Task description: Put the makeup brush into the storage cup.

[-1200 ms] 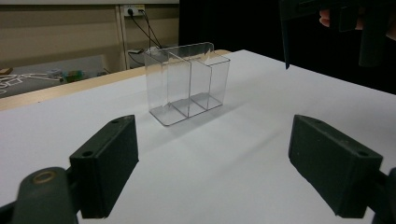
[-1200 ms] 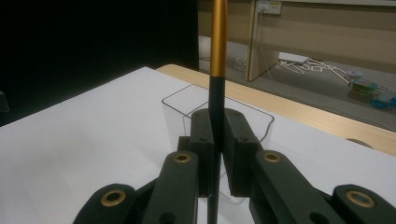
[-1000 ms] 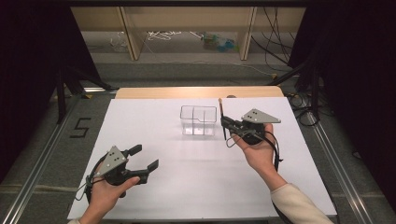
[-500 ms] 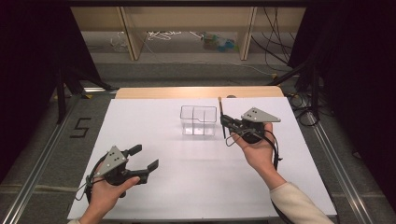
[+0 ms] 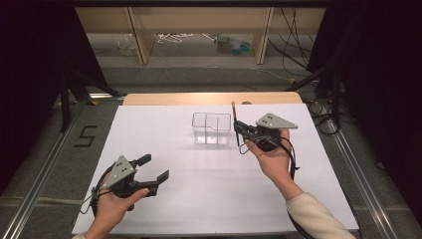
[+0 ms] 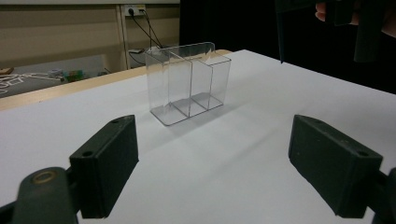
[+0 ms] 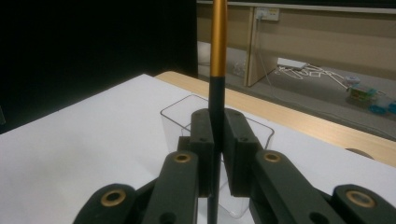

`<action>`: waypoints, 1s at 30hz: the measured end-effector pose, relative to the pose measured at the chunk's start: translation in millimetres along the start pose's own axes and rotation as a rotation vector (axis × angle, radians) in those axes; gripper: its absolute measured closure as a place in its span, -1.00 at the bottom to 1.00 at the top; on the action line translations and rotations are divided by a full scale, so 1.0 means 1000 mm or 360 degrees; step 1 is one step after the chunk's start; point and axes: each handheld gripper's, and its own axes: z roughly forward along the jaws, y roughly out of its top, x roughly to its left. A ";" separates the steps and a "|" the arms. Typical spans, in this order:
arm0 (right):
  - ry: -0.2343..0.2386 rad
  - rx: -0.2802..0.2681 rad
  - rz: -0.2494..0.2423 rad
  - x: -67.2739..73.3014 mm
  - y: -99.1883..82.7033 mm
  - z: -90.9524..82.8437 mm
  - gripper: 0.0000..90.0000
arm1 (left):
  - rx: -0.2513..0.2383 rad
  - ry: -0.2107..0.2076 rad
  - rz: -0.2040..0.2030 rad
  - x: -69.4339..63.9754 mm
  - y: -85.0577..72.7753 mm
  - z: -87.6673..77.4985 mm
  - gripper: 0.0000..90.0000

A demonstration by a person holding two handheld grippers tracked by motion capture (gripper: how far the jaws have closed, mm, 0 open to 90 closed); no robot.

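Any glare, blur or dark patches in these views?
High view: table evenly lit, soft shadows, surroundings fall to black; clear box hard to see against white. Left gripper view: box fairly sharp, open left gripper soft up close. Right gripper view: right gripper, shut on the pen, is dim; left background black, shelf beyond slightly soft.

Dim room with a white table lit from above

The white table (image 5: 199, 174) has a light wooden edge (image 5: 214, 98) along its far side and stands on grey carpet (image 5: 45, 164), where a dark number five (image 5: 85, 136) is marked at the left. Metal rails (image 5: 356, 172) run along the floor on both sides. Behind, a low wooden shelf unit (image 5: 139, 35) holds white hangers (image 5: 174, 37) and small colourful items (image 5: 234, 45). Black curtains (image 5: 35, 74) close off both sides, with cables (image 5: 293, 45) trailing at the right
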 end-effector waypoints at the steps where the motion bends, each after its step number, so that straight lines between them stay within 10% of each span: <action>1: 0.0000 0.0000 0.0000 0.000 0.000 0.000 0.86 | 0.0000 0.0000 0.0000 0.000 0.000 0.000 -0.66; 30: 0.0004 -0.0028 0.0002 0.002 0.006 0.008 0.86 | 0.0005 0.0001 0.0001 0.000 0.000 0.000 -0.65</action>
